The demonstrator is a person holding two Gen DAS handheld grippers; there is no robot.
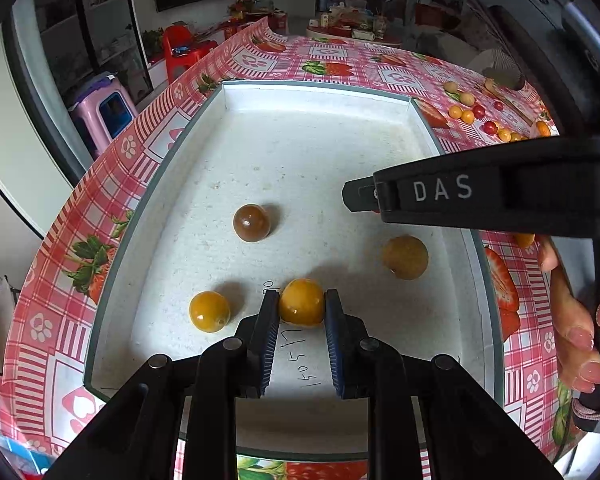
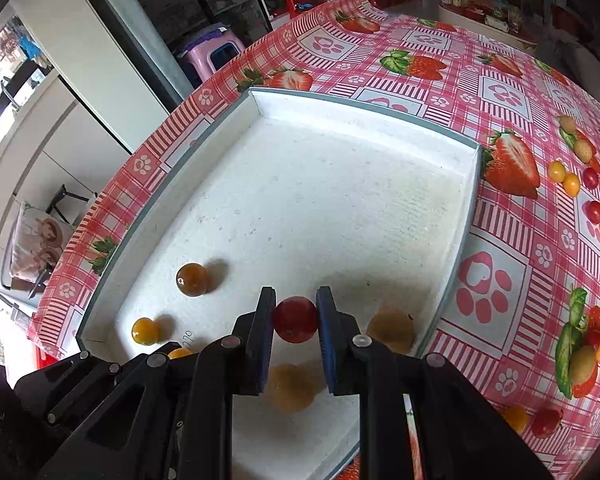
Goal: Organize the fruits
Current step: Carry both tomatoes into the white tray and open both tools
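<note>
A white shallow tray (image 1: pixel 316 98) (image 2: pixel 364 104) lies on the strawberry tablecloth. My left gripper (image 1: pixel 302 304) is shut on a yellow tomato (image 1: pixel 302 303) low over the tray's near part. In the tray lie a brown tomato (image 1: pixel 251 222) (image 2: pixel 192 279), another yellow tomato (image 1: pixel 209 311) (image 2: pixel 145 331) and a dull yellow fruit (image 1: pixel 405 257) (image 2: pixel 391 330). My right gripper (image 2: pixel 295 312) is shut on a red tomato (image 2: pixel 295 319) above the tray; it shows from the side in the left wrist view (image 1: pixel 352 196). Another dull yellow fruit (image 2: pixel 291 388) lies under it.
Several loose yellow and red tomatoes and pale fruits (image 1: pixel 472 114) (image 2: pixel 580 180) lie on the cloth to the right of the tray. Two more tomatoes (image 2: pixel 532 420) lie near the right front. A pink stool (image 1: pixel 104 108) and a red chair (image 1: pixel 184 50) stand beyond the table's far left edge.
</note>
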